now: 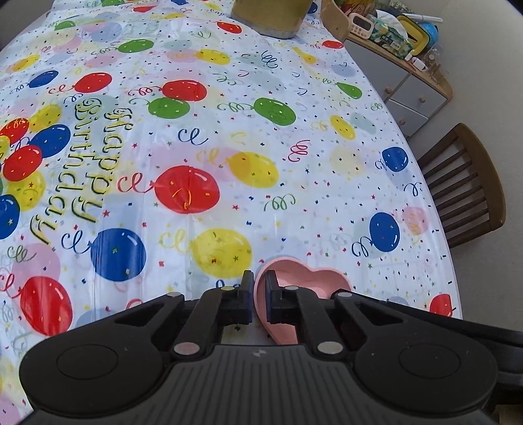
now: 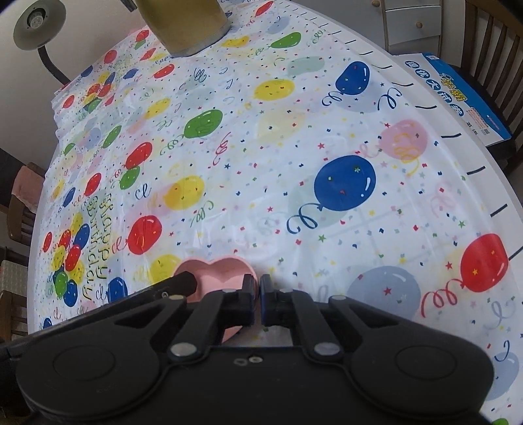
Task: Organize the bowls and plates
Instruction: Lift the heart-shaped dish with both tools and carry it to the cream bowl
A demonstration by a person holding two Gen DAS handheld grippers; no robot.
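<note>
A pink heart-shaped bowl [image 1: 304,281] sits at the near edge of the counter [image 1: 228,147], which is covered by a balloon-print "Happy Birthday" cloth. The left hand-held gripper [image 1: 259,287] pinches the bowl's rim: one finger is outside the wall, the other inside the hollow, with the pink edge squeezed between them. In the right wrist view the same bowl [image 2: 214,273] lies just left of the right hand-held gripper [image 2: 257,287], whose fingers are pressed nearly together; the left one seems to touch the bowl's outer wall, but nothing pink shows in the thin slit between them. A black finger of the left hand-held gripper [image 2: 178,284] reaches over the bowl's left lobe.

At the far end of the counter stands a gold cylindrical container [image 1: 271,16]. A wooden chair [image 1: 464,183] sits off the right edge, beyond it a cluttered drawer cabinet [image 1: 402,81]. A blue box [image 2: 457,94] rests beside the counter's far right edge, and a lamp [image 2: 36,23] rises at the left.
</note>
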